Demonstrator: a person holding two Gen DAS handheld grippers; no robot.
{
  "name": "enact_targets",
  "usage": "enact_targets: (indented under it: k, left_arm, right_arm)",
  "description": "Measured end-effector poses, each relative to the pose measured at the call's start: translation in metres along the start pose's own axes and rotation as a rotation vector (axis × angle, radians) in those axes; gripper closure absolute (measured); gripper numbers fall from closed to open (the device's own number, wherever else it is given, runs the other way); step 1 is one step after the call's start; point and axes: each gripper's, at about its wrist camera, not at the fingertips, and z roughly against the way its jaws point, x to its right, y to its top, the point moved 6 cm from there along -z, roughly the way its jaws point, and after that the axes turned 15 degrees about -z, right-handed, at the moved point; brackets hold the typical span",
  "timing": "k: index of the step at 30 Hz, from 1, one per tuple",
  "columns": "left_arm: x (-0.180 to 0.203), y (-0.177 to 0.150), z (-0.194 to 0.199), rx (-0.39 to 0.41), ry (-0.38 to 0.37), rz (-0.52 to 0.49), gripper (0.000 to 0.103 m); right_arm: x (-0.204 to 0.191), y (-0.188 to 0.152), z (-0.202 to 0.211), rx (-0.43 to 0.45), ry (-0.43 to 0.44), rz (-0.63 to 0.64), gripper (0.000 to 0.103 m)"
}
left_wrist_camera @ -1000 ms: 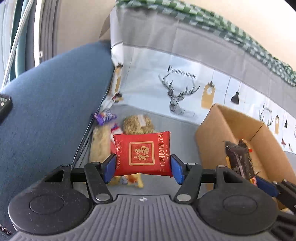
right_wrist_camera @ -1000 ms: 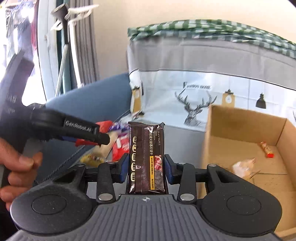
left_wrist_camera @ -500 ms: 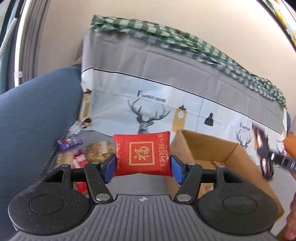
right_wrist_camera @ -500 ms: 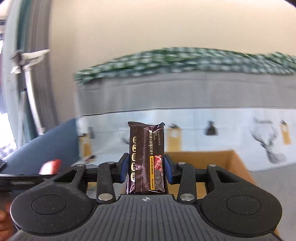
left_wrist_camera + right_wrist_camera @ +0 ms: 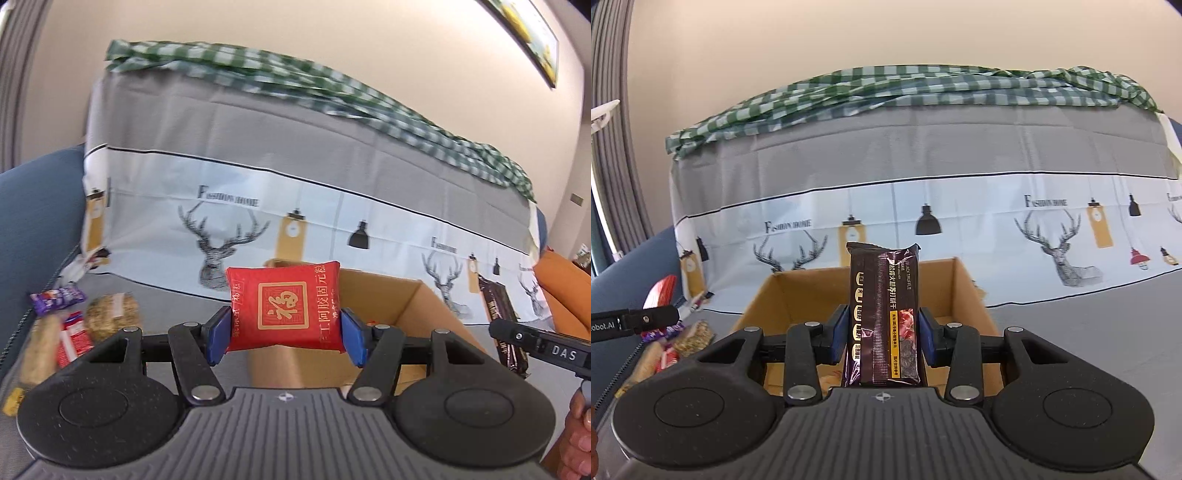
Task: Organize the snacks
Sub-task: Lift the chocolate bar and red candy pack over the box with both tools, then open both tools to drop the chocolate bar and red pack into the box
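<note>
Both claws are loaded and face the open cardboard box (image 5: 971, 295) that sits on the grey sofa seat, in front of the deer-print cover. The left claw (image 5: 284, 334) is clamped on a red snack pouch (image 5: 283, 308), its blue pads pressing the pouch's two short sides so the pouch lies wide across the jaws. The right claw (image 5: 882, 338) is closed on a dark brown biscuit pack (image 5: 882, 314), held upright with its long axis running up from the jaws. In the right wrist view the box opening lies directly beyond and below the pack, squarely centred, so that hand looks the nearer and better lined up for a drop. In the left wrist view the box (image 5: 399, 295) sits just behind and to the right of the pouch, so the left hand would likely need to travel right and a little farther in before letting go. Neither snack is over the opening for certain; the depth is hard to judge. The remaining loose snacks (image 5: 66, 325) lie in a heap at the far left of the seat, well apart from the box.
</note>
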Motion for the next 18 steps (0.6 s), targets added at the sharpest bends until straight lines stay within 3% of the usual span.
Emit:
enact_targets:
  k: [18]
  left_arm:
    - [0.057,-0.001,-0.004,0.04,-0.065,-0.062,0.037]
  right_arm:
    - [0.013,-0.001,-0.004,-0.001,-0.036,0.031,0.062]
